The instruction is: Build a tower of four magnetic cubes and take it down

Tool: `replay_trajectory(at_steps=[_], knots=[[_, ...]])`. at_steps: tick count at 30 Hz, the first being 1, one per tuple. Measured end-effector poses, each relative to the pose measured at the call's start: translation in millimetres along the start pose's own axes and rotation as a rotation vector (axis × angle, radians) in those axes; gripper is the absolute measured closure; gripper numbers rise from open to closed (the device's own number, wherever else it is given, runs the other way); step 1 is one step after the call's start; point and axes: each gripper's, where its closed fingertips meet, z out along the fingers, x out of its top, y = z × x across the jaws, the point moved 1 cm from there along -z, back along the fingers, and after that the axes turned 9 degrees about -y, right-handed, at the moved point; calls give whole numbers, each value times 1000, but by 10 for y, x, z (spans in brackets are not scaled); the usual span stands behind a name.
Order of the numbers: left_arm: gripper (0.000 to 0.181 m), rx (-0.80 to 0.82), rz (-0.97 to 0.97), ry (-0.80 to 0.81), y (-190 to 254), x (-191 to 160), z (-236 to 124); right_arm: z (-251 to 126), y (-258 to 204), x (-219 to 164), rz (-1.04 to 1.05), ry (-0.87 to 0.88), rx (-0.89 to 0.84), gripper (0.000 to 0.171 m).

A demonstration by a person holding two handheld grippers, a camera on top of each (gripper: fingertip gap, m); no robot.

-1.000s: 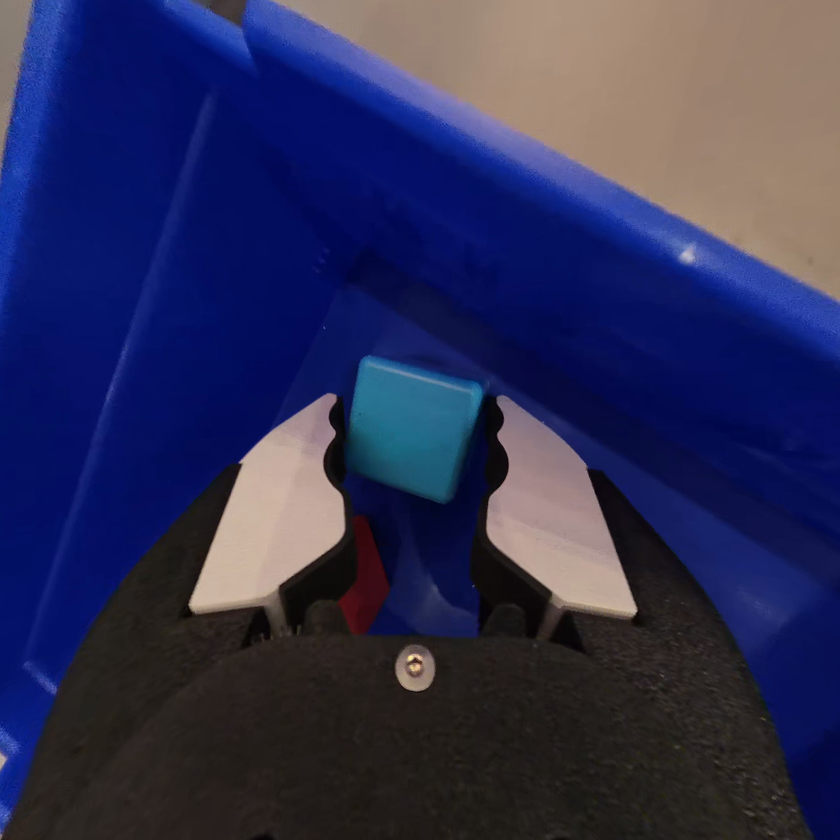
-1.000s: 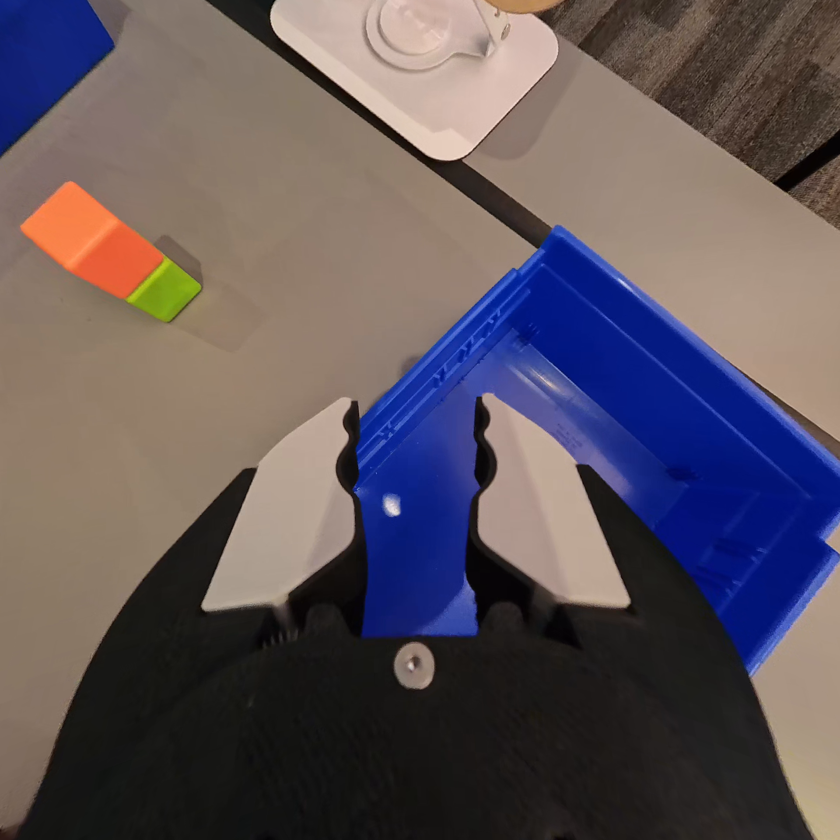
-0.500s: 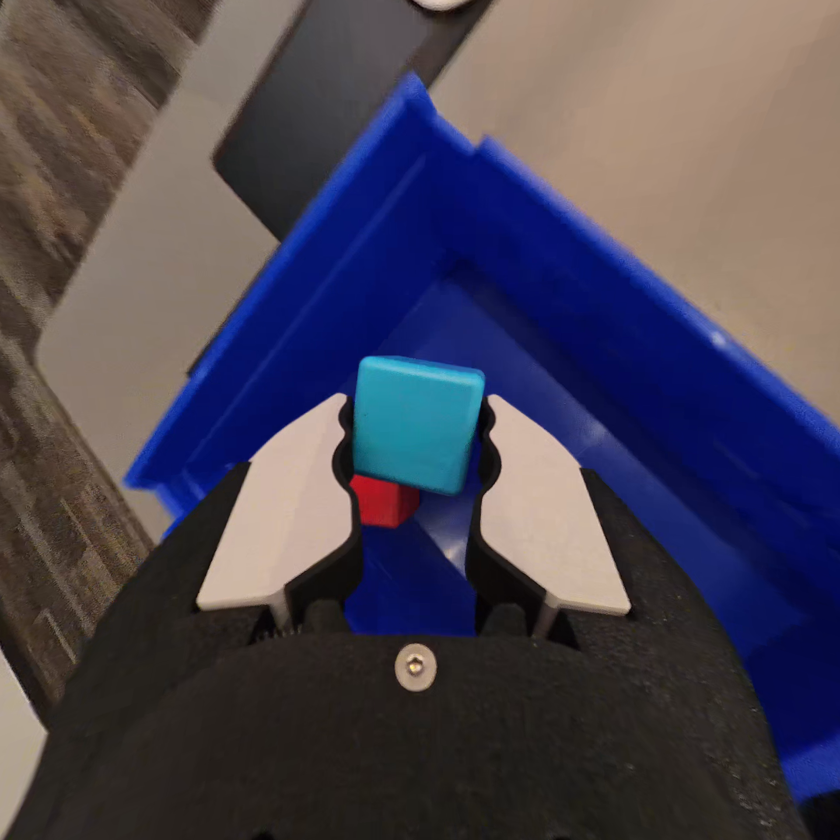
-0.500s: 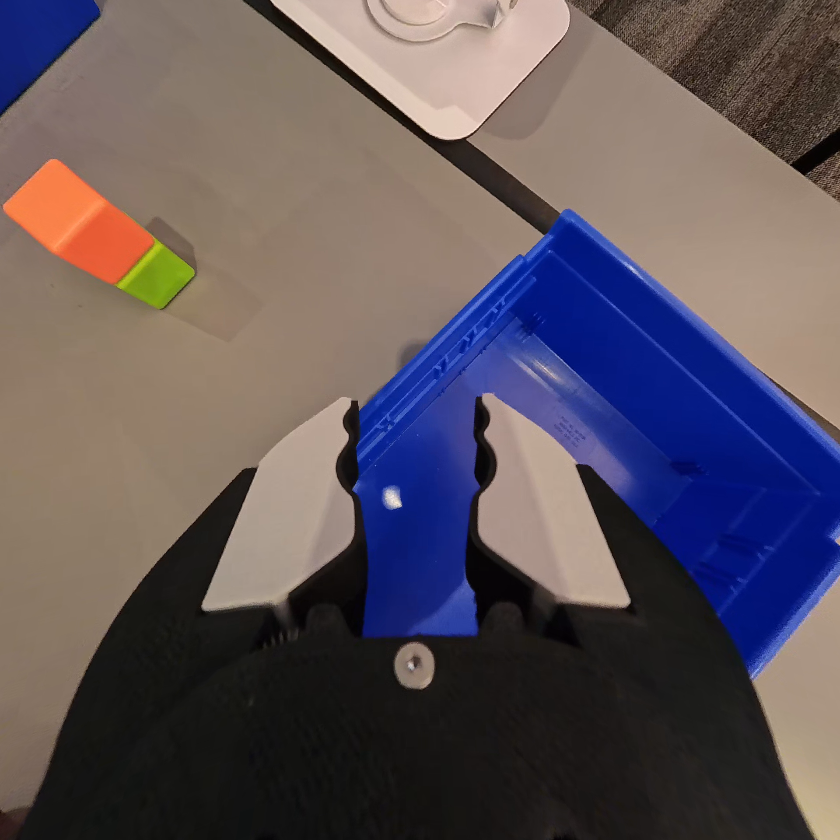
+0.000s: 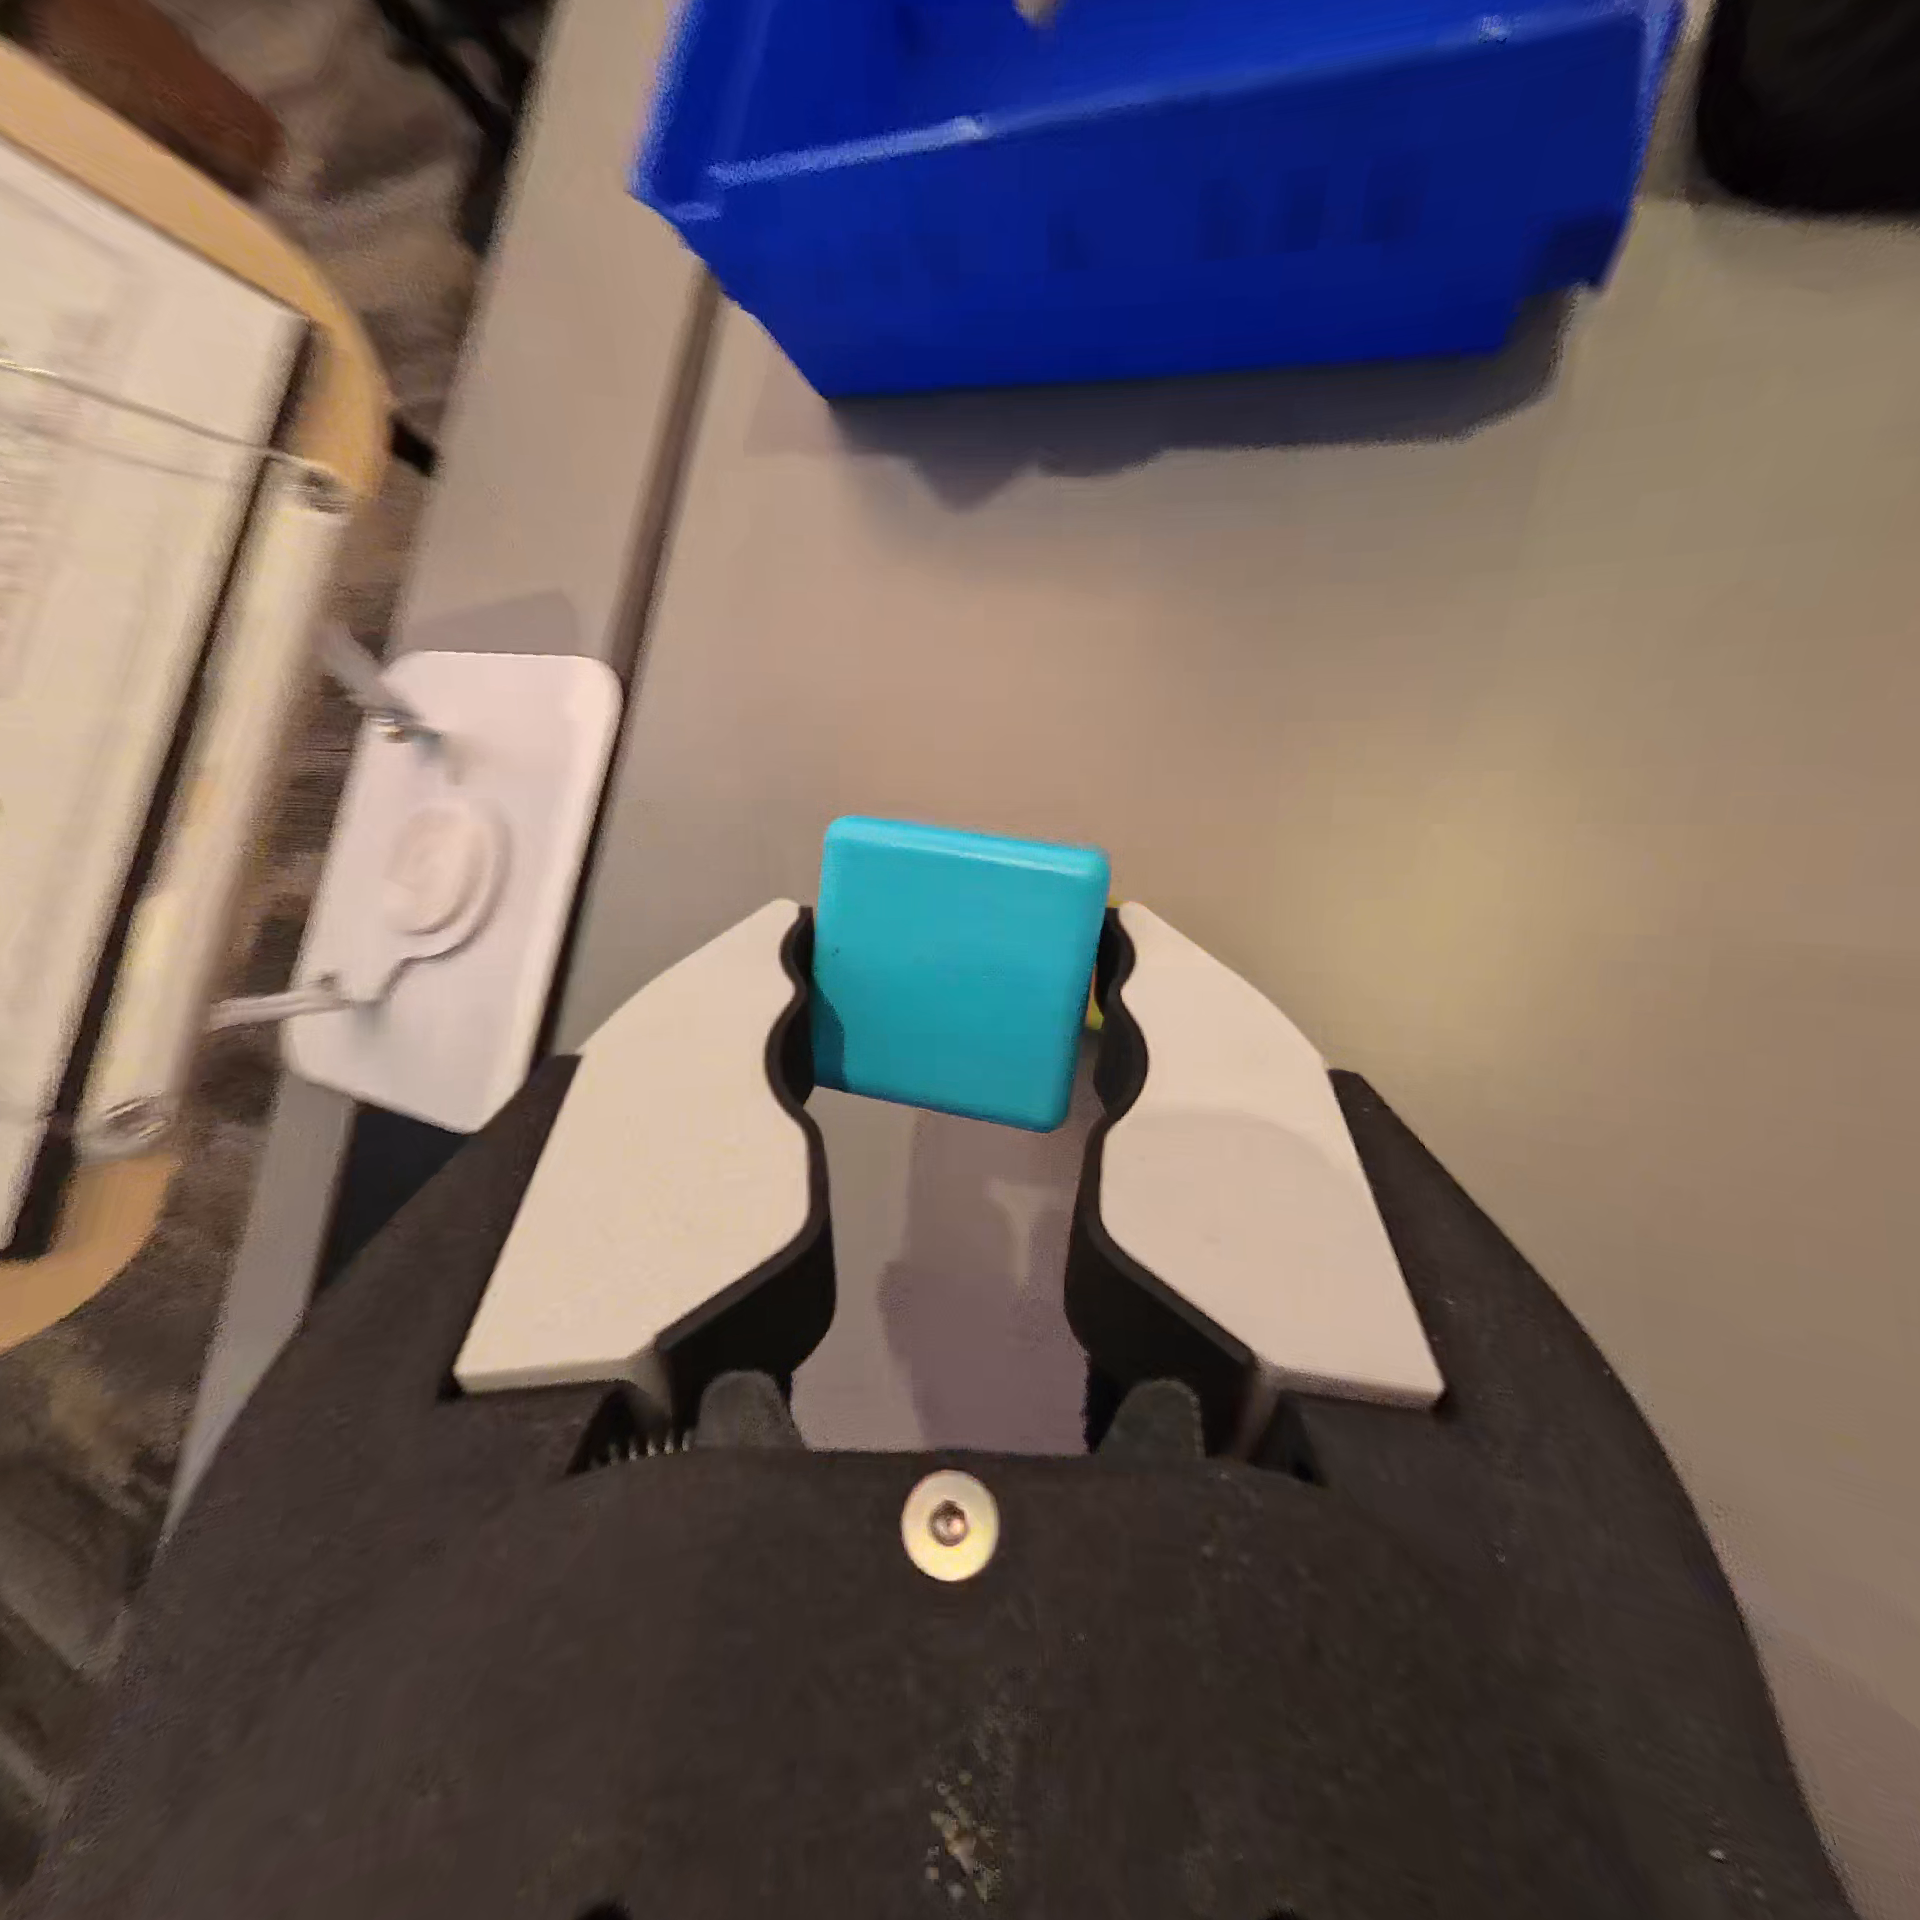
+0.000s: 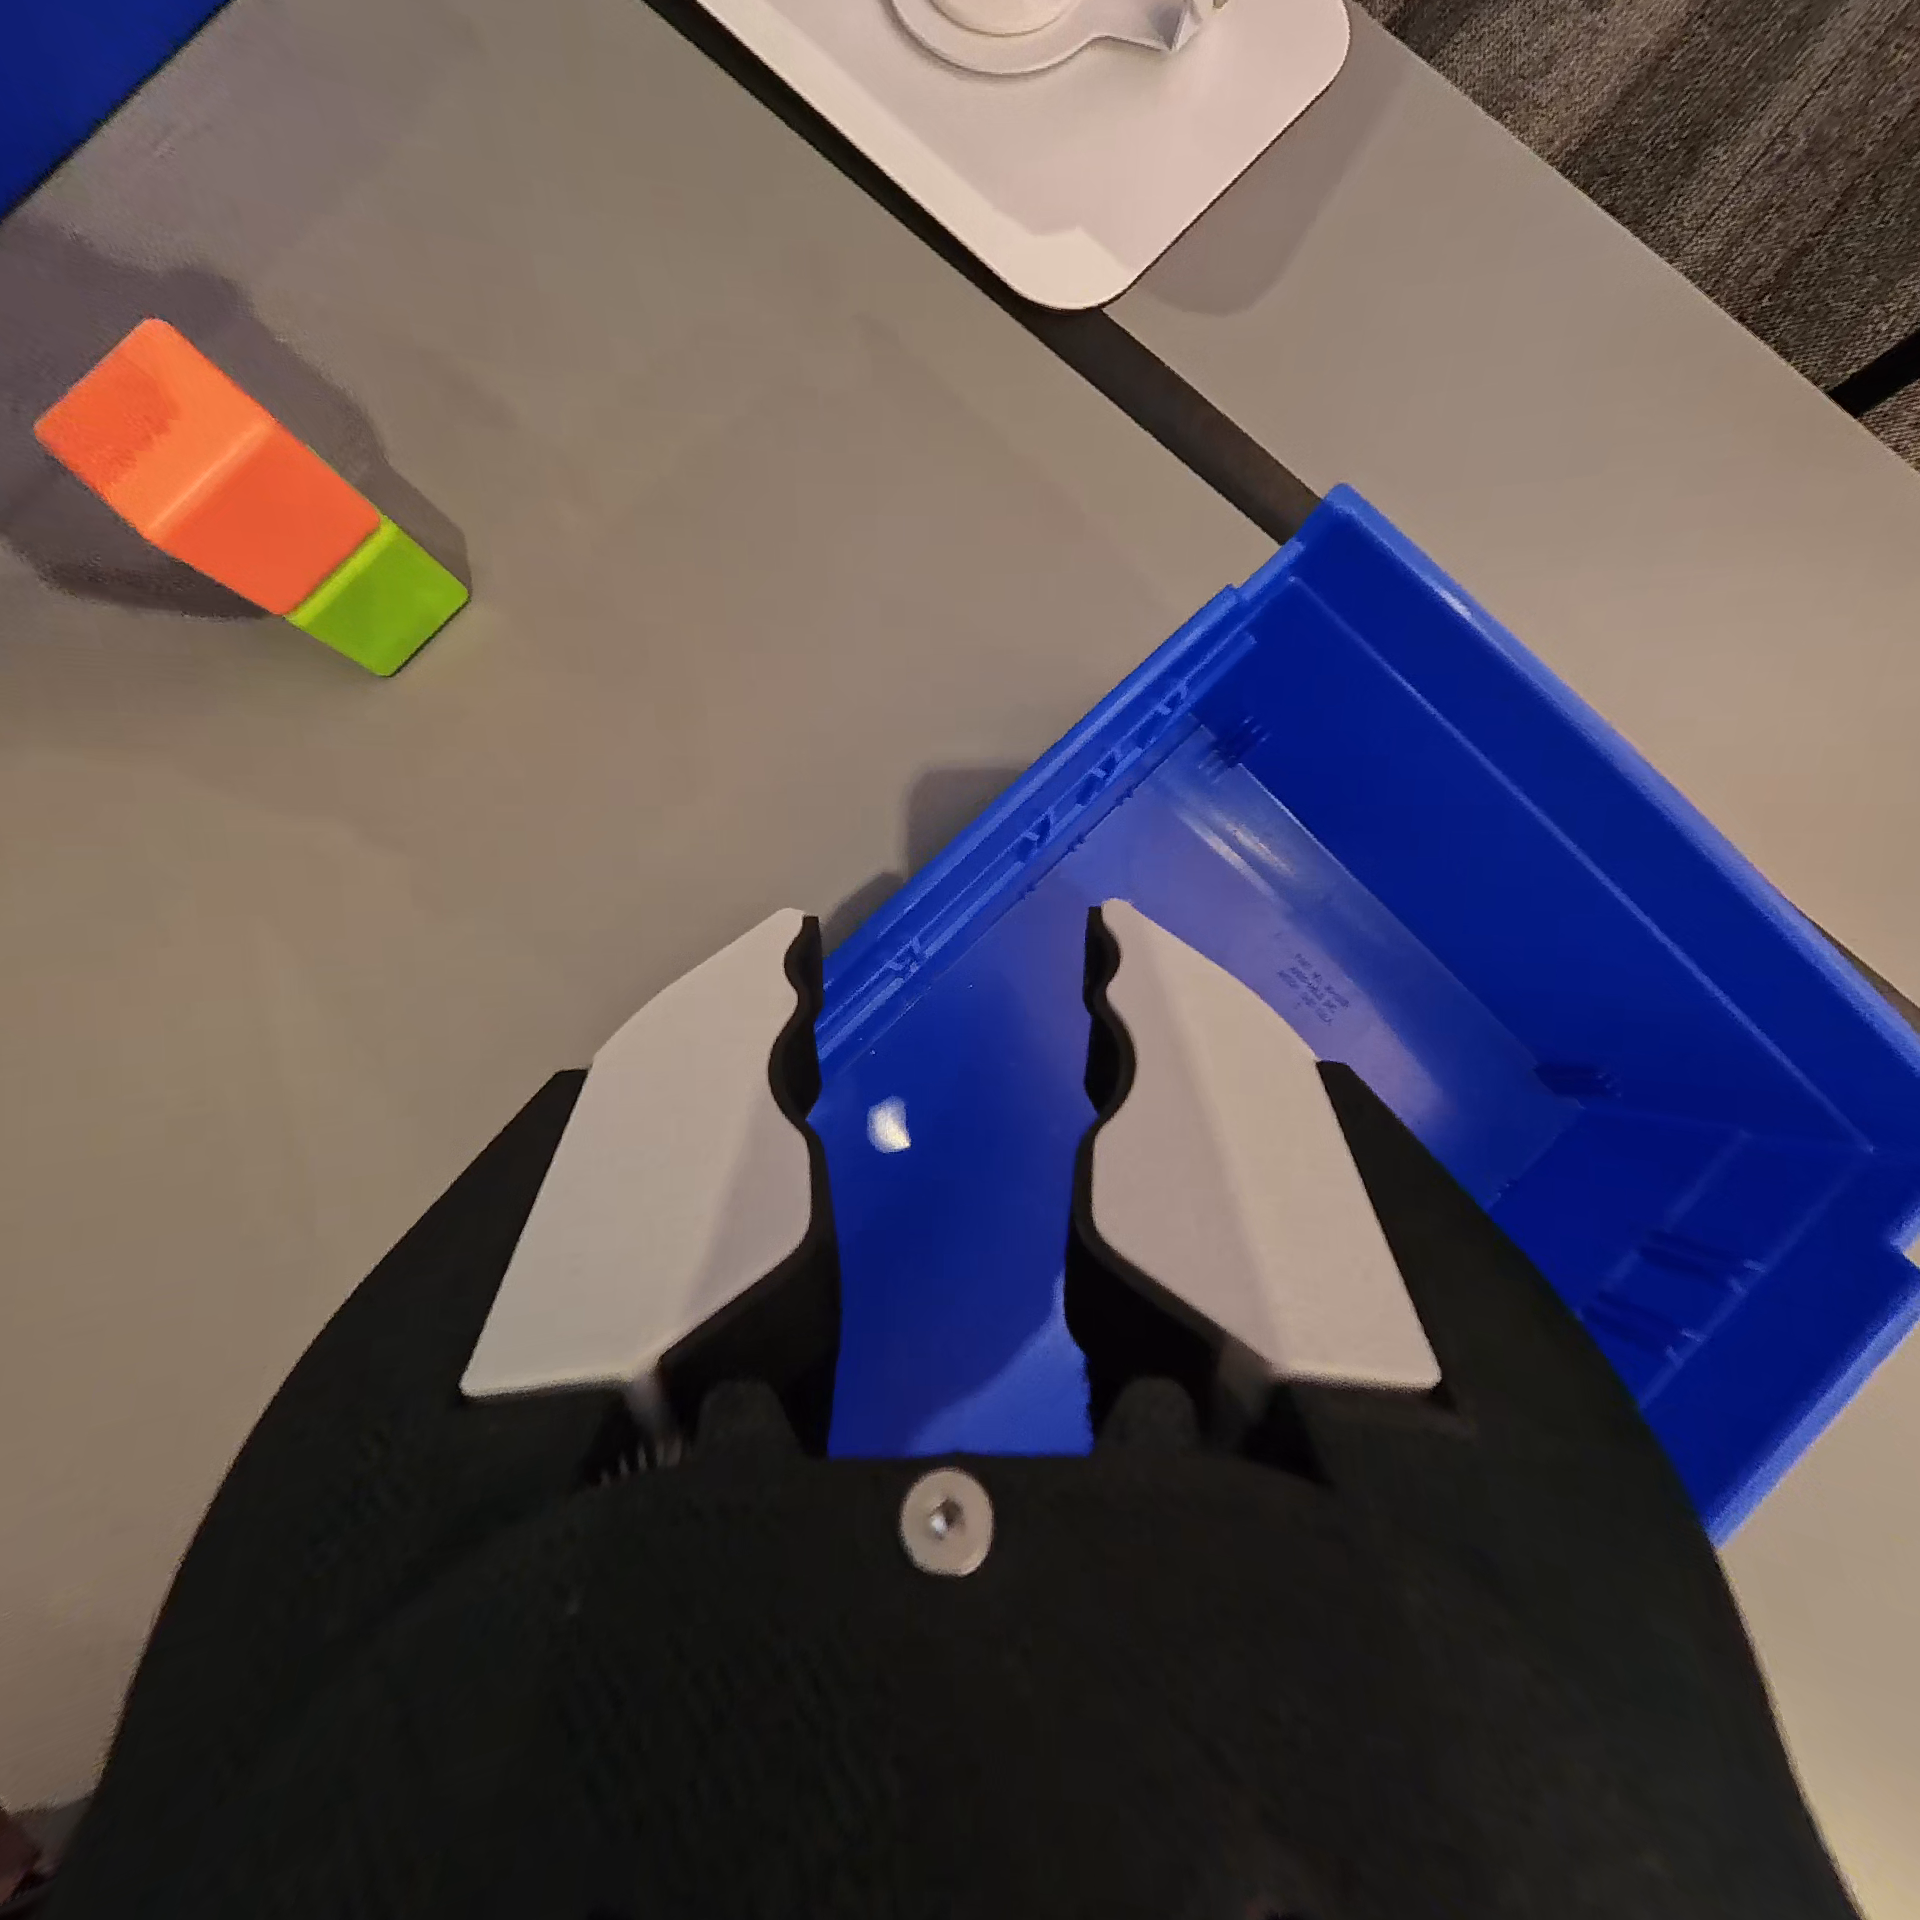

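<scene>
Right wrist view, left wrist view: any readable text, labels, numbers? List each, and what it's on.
Blue plastic bin: small print block on its inner floor, too small to read.
White cardboard box, left wrist view: faint print lines, blurred, unreadable.
Turquoise magnetic cube, orange magnetic cube, green magnetic cube: no writing visible.

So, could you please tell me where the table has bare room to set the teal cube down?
Bare grey table lies between the orange-and-green stack and the right blue bin, and ahead of the left hand-held gripper, short of the far blue bin. It is crowded by the white base at the table seam.
</scene>
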Motion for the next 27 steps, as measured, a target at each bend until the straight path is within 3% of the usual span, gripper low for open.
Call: replay_trajectory(at_steps=[6,19,23,27], knots=[[130,-84,-64,-58,15,-74,353,-30,-6,2,2,11,9,122],[131,-59,-26,-88,3,-70,458,21,-20,-31,1,-20,19,122],[123,-28,-61,-1,-89,9,211,42,-31,-31,-6,-26,24,122],[121,167,-154,9,-452,-246,-469,38,-38,-34,-13,-23,25,122]])
